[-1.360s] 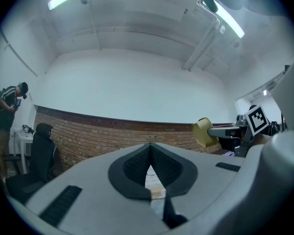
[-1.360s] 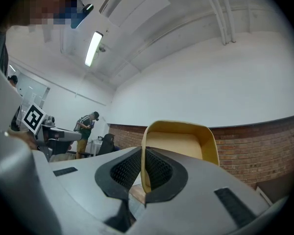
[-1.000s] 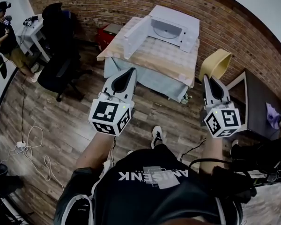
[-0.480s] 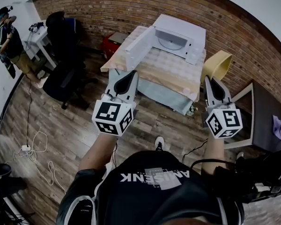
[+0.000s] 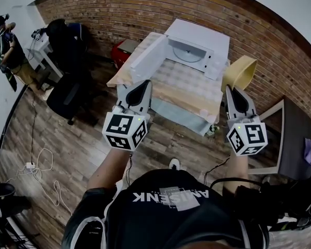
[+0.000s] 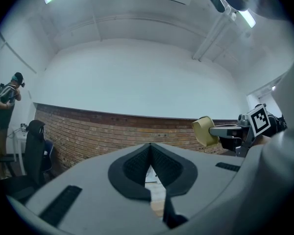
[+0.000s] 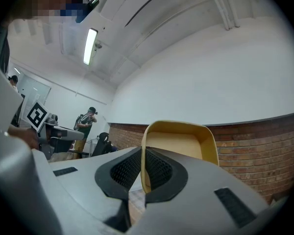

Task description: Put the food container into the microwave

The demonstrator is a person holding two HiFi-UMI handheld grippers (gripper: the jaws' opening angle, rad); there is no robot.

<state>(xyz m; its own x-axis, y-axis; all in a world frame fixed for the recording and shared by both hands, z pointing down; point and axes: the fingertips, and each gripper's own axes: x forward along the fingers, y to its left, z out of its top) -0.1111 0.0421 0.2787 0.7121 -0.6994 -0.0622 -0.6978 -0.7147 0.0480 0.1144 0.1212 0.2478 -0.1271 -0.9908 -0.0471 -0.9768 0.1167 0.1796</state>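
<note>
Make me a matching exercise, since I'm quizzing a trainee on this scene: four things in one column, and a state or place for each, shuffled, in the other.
Things
1. microwave
2. food container
3. left gripper
4. office chair

States and places
a. black, on the wooden floor
b. door swung open, on the table
c. jaws together, nothing between them
d. yellow, clamped by its wall in the right gripper

Pairs: 1-b, 2-d, 3-c, 4-a

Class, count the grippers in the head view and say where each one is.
2. The left gripper is left of centre, shut and empty. The right gripper is at the right, shut on the yellow food container. Neither is hidden.
</note>
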